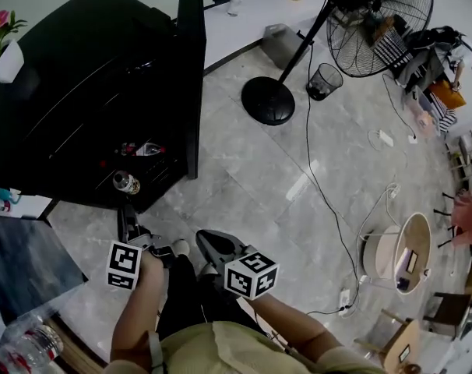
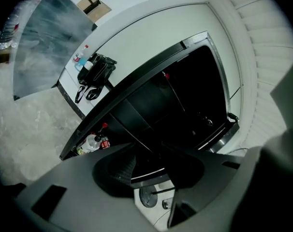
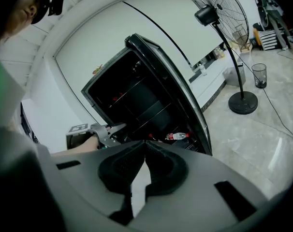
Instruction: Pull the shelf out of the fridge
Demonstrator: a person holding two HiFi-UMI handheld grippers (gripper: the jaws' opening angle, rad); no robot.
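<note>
Grey marble-patterned floor tiles (image 1: 251, 178) fill most of the head view. At upper left stands a black fridge (image 1: 88, 92) with its door (image 1: 191, 68) swung open, seen nearly edge-on from above. A tall black pedestal fan (image 1: 392, 14) stands on the tiles to the right of the door.

Inside the dark fridge cavity the shelves (image 3: 146, 111) sit in place, showing only as thin pale lines across the interior. The cavity is so dark that I cannot tell which shelf is which.

My left gripper (image 1: 127, 218) points at the fridge's lower front, close to it. I cannot tell whether it touches. In the left gripper view its jaws (image 2: 149, 166) stand apart, with the fridge interior showing in the gap and nothing pinched.

My right gripper (image 1: 213, 244) hangs just beside the left one, a little further back from the fridge. In the right gripper view its pads (image 3: 137, 166) are pressed together at the tips, with nothing between them.

A small mesh wastebasket (image 1: 324, 81) stands near the fan's base. Smallest of all, a few bottles (image 1: 127, 182) sit in the low rack of the open door.
</note>
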